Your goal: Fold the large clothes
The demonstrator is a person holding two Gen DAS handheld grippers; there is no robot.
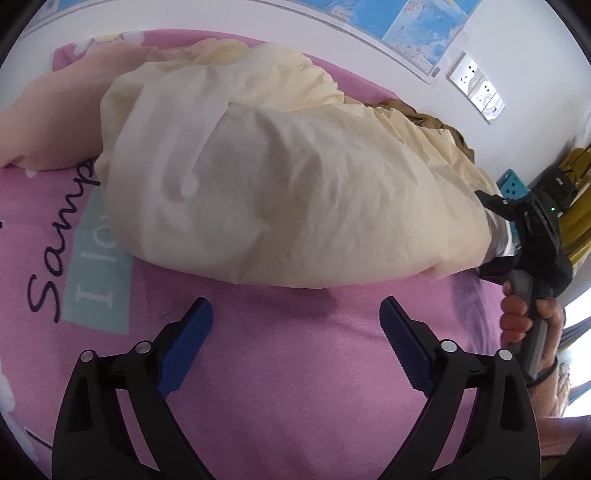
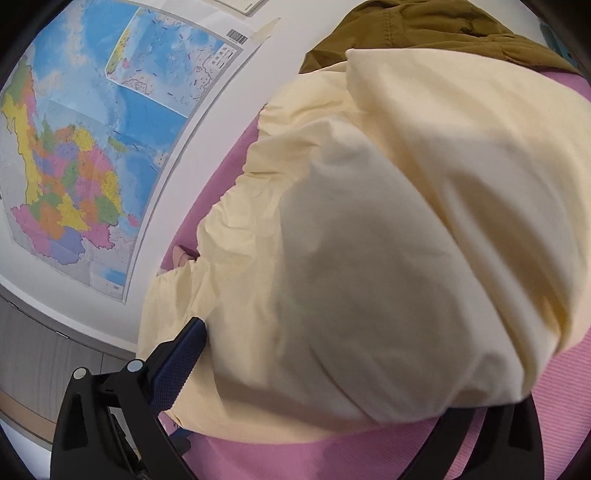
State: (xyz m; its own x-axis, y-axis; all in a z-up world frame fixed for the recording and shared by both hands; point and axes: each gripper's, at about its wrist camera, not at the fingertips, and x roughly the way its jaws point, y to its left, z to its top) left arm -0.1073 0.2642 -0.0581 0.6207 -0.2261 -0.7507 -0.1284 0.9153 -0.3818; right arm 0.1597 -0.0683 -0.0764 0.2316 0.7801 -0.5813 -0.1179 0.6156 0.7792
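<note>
A large cream garment (image 1: pixel 280 184) lies bunched on a pink bed sheet (image 1: pixel 295 369). My left gripper (image 1: pixel 295 314) is open and empty, just short of the garment's near edge. My right gripper shows in the left wrist view (image 1: pixel 495 240) at the garment's right end, its fingers buried in the cloth. In the right wrist view the cream garment (image 2: pixel 369 240) drapes over my right gripper. Only its left finger (image 2: pixel 177 369) shows; the right one is hidden under cloth.
An olive-brown garment (image 2: pixel 424 29) lies behind the cream one by the wall. A peach cloth (image 1: pixel 55 122) lies at the far left of the bed. A wall map (image 2: pixel 92 147) hangs beside the bed. The sheet carries printed lettering (image 1: pixel 55 266).
</note>
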